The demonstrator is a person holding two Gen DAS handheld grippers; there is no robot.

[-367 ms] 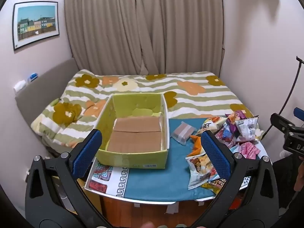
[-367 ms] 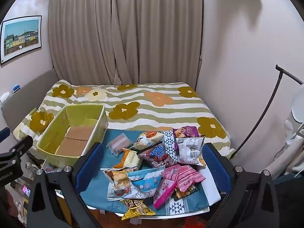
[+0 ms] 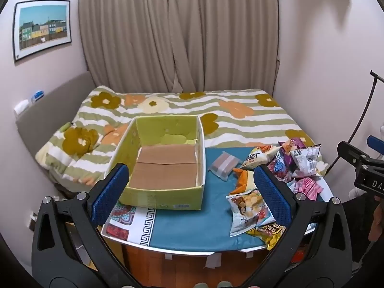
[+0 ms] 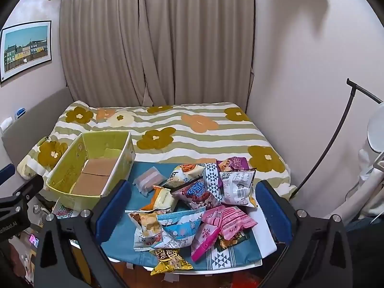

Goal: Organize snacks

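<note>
The left gripper (image 3: 190,190) hangs above the near edge of a small table (image 3: 192,230) covered with a teal cloth, its blue-padded jaws spread wide and holding nothing. Between its fingers the left wrist view shows an open green cardboard box (image 3: 165,163) on the left part of the table. The box is rectangular, its long axis running from the near edge away toward the bed (image 3: 240,120) with the flowered, striped cover; its open top faces up and the brown cardboard floor is bare.

The right gripper (image 4: 193,204) is likewise released, jaws wide apart and grasping nothing, held over the near right part of the table (image 4: 120,242). Framed between its fingers lies the loose pile of snack packets (image 4: 199,199), heaped and overlapping on the right half of the cloth, well apart from the box (image 4: 93,165). A pink packet (image 4: 223,225) lies at the near right with its long axis slanting from near-left to far-right; a light blue packet (image 4: 180,225) sits just left of it, touching. A yellow packet (image 4: 170,261) overhangs the near table edge. A white packet with a barcode (image 4: 237,187) stands tilted at the far right of the heap. A small clear-wrapped pale packet (image 4: 150,180) lies alone between the box and the pile, its long axis slanting toward the far right
</note>
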